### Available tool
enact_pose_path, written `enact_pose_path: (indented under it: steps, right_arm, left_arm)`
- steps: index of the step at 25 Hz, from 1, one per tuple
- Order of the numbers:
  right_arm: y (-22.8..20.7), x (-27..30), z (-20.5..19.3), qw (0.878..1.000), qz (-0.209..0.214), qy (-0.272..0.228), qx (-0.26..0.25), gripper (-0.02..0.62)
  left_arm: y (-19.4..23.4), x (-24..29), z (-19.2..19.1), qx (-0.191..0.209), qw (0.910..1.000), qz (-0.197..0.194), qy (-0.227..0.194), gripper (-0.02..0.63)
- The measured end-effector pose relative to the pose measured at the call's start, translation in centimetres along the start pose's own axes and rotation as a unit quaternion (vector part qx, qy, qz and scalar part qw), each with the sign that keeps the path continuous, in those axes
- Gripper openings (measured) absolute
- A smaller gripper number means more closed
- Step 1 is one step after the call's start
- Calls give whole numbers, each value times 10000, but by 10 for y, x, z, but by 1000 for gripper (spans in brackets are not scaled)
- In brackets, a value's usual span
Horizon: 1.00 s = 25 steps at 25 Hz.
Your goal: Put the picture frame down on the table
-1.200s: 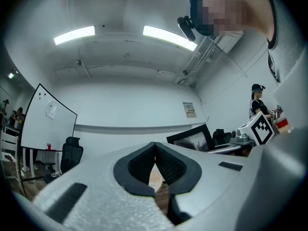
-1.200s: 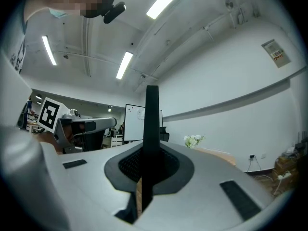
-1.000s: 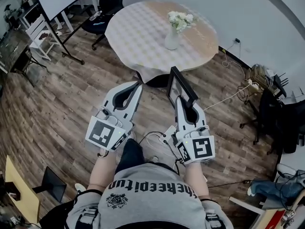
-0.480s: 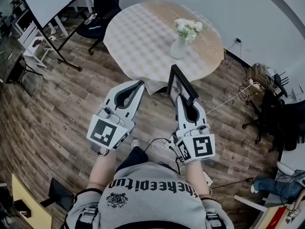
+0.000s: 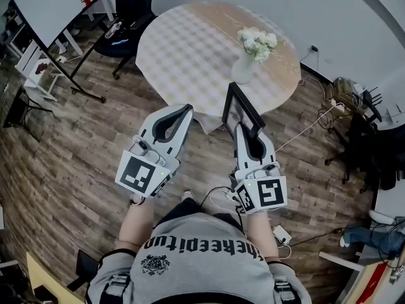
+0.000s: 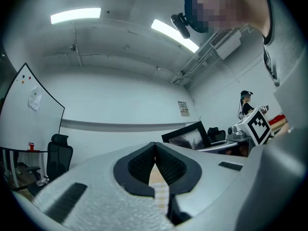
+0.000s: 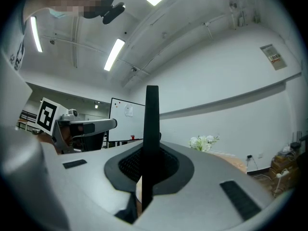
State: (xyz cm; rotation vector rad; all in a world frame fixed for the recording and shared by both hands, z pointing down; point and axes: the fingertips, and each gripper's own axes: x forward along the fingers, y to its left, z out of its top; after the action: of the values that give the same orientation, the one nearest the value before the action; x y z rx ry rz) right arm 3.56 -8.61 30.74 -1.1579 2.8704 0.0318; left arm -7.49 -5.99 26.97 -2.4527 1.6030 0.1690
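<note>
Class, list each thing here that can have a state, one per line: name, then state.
Left gripper: shut, empty.
Right gripper: shut on the picture frame.
Picture frame: held upright, not yet set down.
Vase: upright on the table, holding white flowers.
Table: covered by a checked cloth.

Head view: up high, staring steeply down, table (image 5: 190,49) at top.
Left gripper view: tight along its jaws, tilted upward.
Right gripper view: likewise, close, upward.
Shared: frame (image 5: 240,114), all three views.
</note>
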Motion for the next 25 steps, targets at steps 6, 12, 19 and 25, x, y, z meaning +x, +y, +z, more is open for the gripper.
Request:
enact_pose_path:
  steps: [6,12,19,25]
  right_arm:
    - [11,19,1,9999,-155,-35,-41,17]
    - [7,21,-3,9996,-277,42,-41,17]
    - [1,32,-15,9996,-267,117,-5,17]
    - [-7,66,-16,9996,-163,239,43,16]
  left_arm:
    - [25,-1,-4,-51,9999,-122,-55,15]
    - [29,6,-8,-156,9996,-228,-90,15]
    - [34,12,-23,-210,9995,-226,-29,15]
    - [61,33,-25,-264,9995,-162,6,15]
